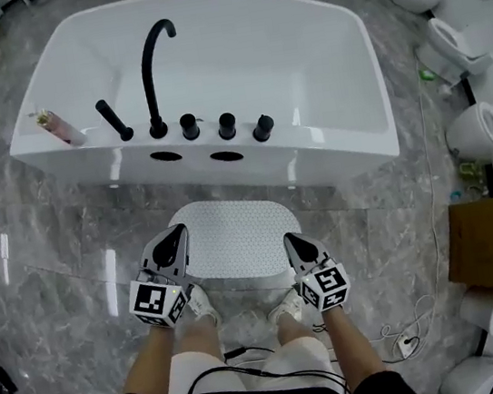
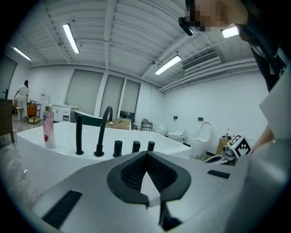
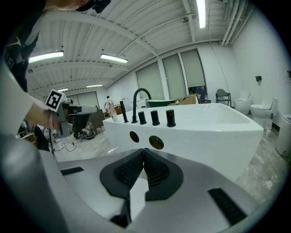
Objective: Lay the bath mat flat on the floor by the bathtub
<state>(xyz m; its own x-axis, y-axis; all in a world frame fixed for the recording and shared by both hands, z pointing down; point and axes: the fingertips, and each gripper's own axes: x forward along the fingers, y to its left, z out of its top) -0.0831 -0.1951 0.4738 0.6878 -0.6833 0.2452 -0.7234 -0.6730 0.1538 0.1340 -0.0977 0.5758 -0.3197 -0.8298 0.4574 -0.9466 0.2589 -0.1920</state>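
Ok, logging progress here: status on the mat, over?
Left gripper and right gripper both shut on bath mat, near edge. Mat spread on floor beside bathtub. Nothing in the way.

White tub [image 1: 364, 64] at top; black faucet [image 1: 152, 59], knobs [image 1: 227, 126], bottle [image 1: 60, 127] on near rim. White mat [image 1: 234, 235] flat on grey floor [image 1: 54, 257] just beside tub. Left gripper [image 1: 177, 236] tip at mat's left edge, right gripper [image 1: 291, 241] tip at right edge, jaws together. Toilets [image 1: 480, 131], box [image 1: 492, 242] at right.
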